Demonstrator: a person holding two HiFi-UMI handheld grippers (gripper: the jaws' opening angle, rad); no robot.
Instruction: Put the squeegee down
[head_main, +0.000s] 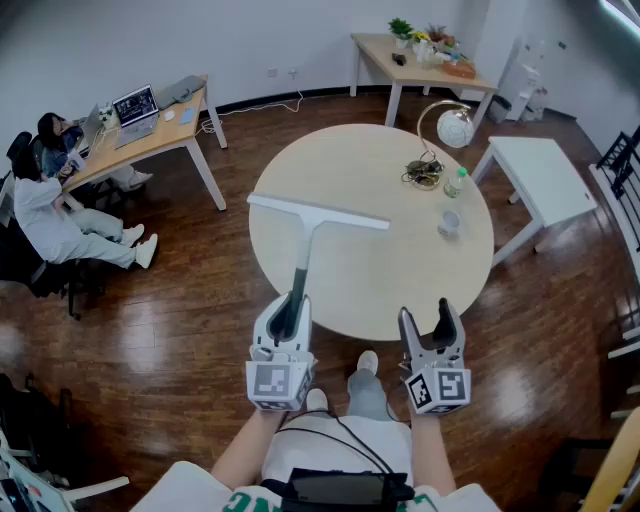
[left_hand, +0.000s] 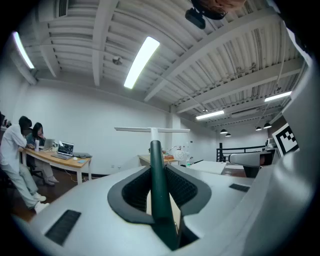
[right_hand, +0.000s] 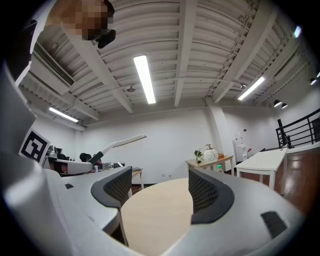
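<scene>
The squeegee (head_main: 304, 245) is not yet put down; its dark handle is clamped between the jaws of the left gripper (head_main: 290, 312), and it is held in the air over the near part of the round table (head_main: 400, 270); lowering and release are judged to remain. Its long axis is pointed away from the person, with the blade set crosswise at the far end; the right gripper (head_main: 432, 322) is held spread and empty.

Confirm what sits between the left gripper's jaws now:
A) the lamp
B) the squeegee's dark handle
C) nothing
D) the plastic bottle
B: the left gripper view shows the left gripper clamped on the dark green handle of the squeegee, with its blade out over the round table.
</scene>
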